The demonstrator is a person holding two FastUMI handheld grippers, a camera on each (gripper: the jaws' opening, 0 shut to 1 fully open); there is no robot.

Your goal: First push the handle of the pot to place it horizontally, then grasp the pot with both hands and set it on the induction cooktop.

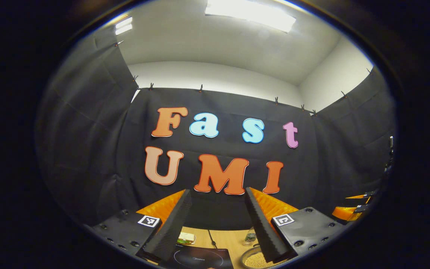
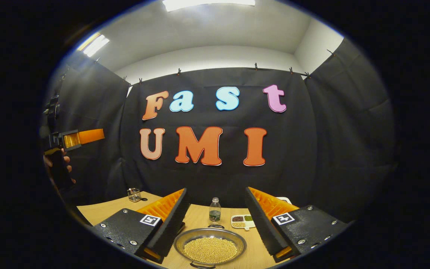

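Hovering above a pale wooden table (image 2: 99, 211), both grippers are held high with their fingers spread wide and nothing between them. The right gripper (image 2: 215, 220) looks straight down its black ribbed fingers at the pot (image 2: 210, 244), a shallow, round, shiny metal pan filled with small yellow beans. It lies just below and ahead of that gripper, centred in the gap. Two dark loop handles show, one on the far rim (image 2: 215, 226) and one on the near rim (image 2: 202, 265), so the handle axis runs away from the fingers, not across them; turning it sideways looks like the first job.

The left gripper (image 1: 218, 224) sits over the flat black induction cooktop (image 1: 200, 257), with the pot off to its right at the lower edge. The right hand is clearly nearer the pot.

Behind the pot stand a clear plastic water bottle (image 2: 215, 210) and a small white divided dish (image 2: 242, 220) of beans. A small wire basket (image 2: 134, 194) sits far left.
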